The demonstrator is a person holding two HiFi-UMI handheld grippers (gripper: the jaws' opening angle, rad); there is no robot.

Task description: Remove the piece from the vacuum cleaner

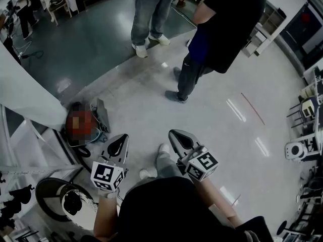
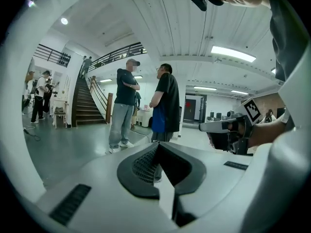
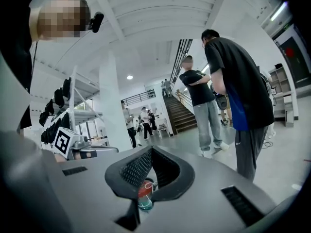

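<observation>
Glossy floor [image 1: 217, 120], red vacuum cleaner [image 1: 94, 129] partly hidden, left gripper [image 1: 123, 137], right gripper [image 1: 172, 133] both closed, empty

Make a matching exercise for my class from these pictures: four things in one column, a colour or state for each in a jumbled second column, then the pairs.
Column one:
1. vacuum cleaner
2. left hand-held gripper
3. person in jeans
4. person in black top

Column two:
A. white shoes
B. jaws together, nothing held
C. dark trousers
D. red, on the floor

Pairs: 1-D; 2-B; 3-A; 4-C
</observation>
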